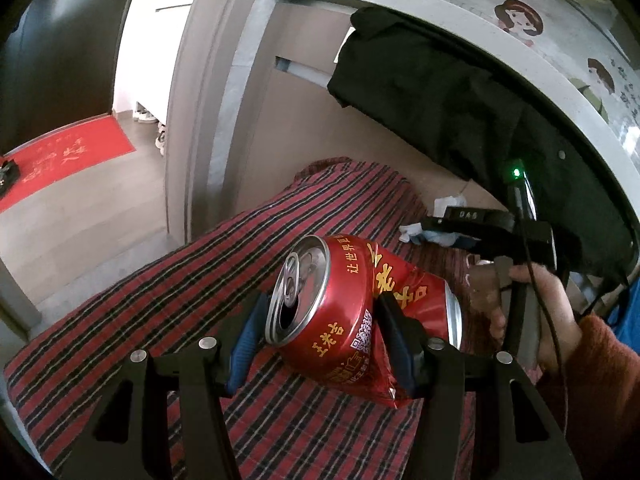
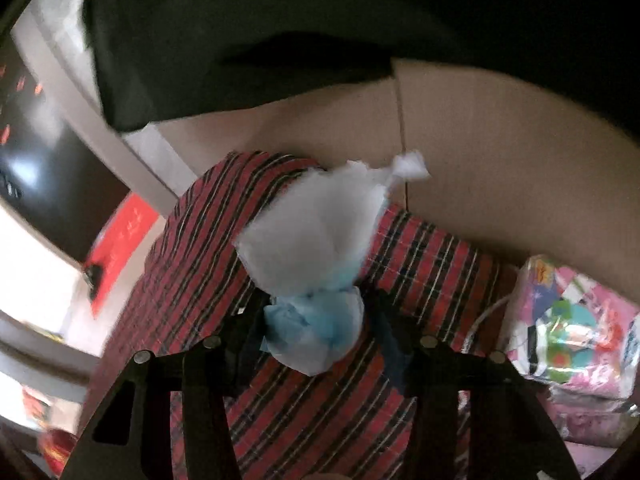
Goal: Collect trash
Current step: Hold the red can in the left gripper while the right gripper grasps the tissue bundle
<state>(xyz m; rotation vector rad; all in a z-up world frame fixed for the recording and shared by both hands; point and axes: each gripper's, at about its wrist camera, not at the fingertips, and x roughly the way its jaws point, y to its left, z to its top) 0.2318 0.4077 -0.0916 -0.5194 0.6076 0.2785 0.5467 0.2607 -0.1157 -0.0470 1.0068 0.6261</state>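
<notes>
Clamping a dented red can (image 1: pixel 340 320) crosswise in my left tongs (image 1: pixel 316 336), I hold it clear above the plaid-covered surface (image 1: pixel 160 320), its long axis running across the tongs, pull-tab end to the left pad, crushed end past the right one. My right tongs (image 2: pixel 316 336), further along that plaid cloth toward the brown cardboard (image 2: pixel 500 160), have a wad of white and blue tissue (image 2: pixel 316 280) squeezed between the pads, its loose white end pointing away from me. Both pieces of trash look ready to carry off; no bin shows in either view.
</notes>
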